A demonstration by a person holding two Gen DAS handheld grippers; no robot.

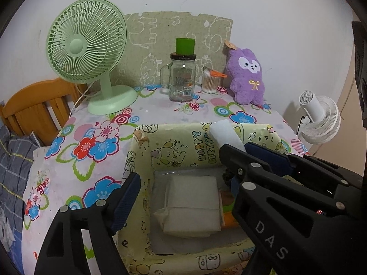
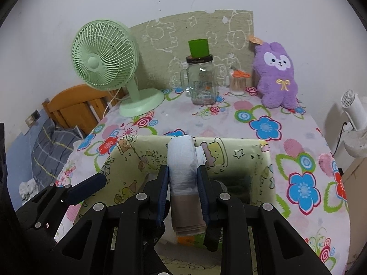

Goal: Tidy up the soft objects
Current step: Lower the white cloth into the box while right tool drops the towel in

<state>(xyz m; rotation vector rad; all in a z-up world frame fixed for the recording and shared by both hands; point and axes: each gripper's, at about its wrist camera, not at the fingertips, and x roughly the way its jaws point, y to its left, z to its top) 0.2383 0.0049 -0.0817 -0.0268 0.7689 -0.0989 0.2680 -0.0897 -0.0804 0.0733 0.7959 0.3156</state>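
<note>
Floral-print cloth covers the desk (image 2: 263, 114), glossy, against a white wall. Near edge: open box (image 2: 247, 151), rectangular, lined in pale yellow cartoon paper; flat white folded pads (image 1: 192, 204) lie on its floor. Right gripper (image 2: 182, 178), black with blue pads, pinches a soft white wrapped roll (image 2: 182, 158) above the box. Left gripper (image 1: 183, 188) spread, empty, astride the box's near left wall. Far side: ribbed green fan (image 1: 87, 45), glass jar (image 1: 182, 78), fuzzy purple plush (image 1: 247, 75).
</note>
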